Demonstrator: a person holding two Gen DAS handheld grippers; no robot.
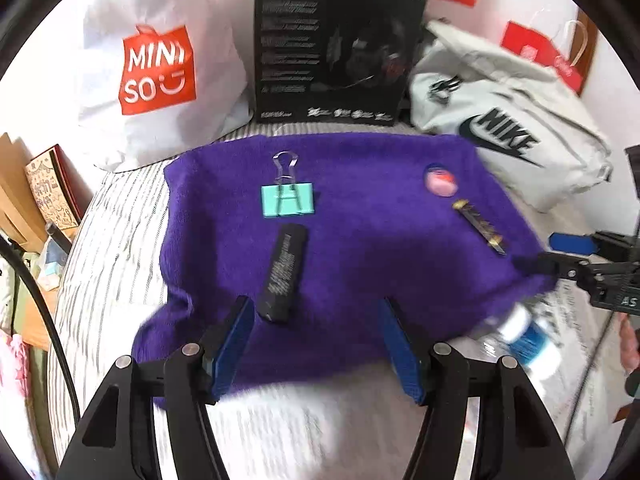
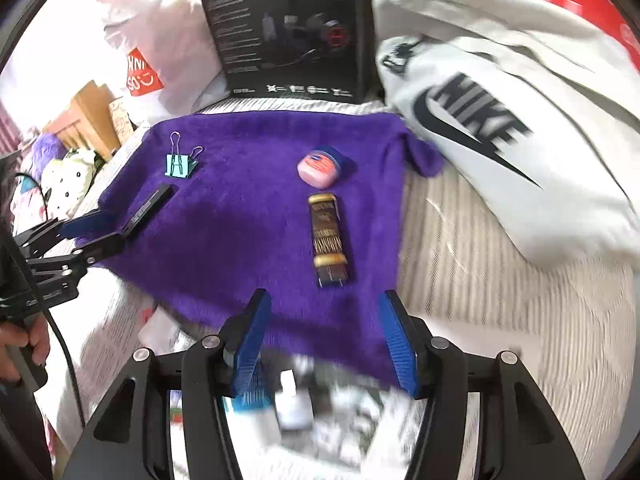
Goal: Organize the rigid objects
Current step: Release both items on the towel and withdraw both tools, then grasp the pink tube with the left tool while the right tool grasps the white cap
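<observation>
Two grippers, left gripper [image 1: 316,336] and right gripper [image 2: 328,332], both wide and empty; lower the left squarely over the near black stick [image 1: 283,272].

On the purple towel [image 2: 260,200]: teal binder clip [image 1: 288,199], handles up; black oblong tube [image 1: 283,272] lying flat, just below the clip; pink-lidded round jar [image 2: 320,167]; brown-and-gold tube [image 2: 328,240] lying flat, near the jar.
</observation>
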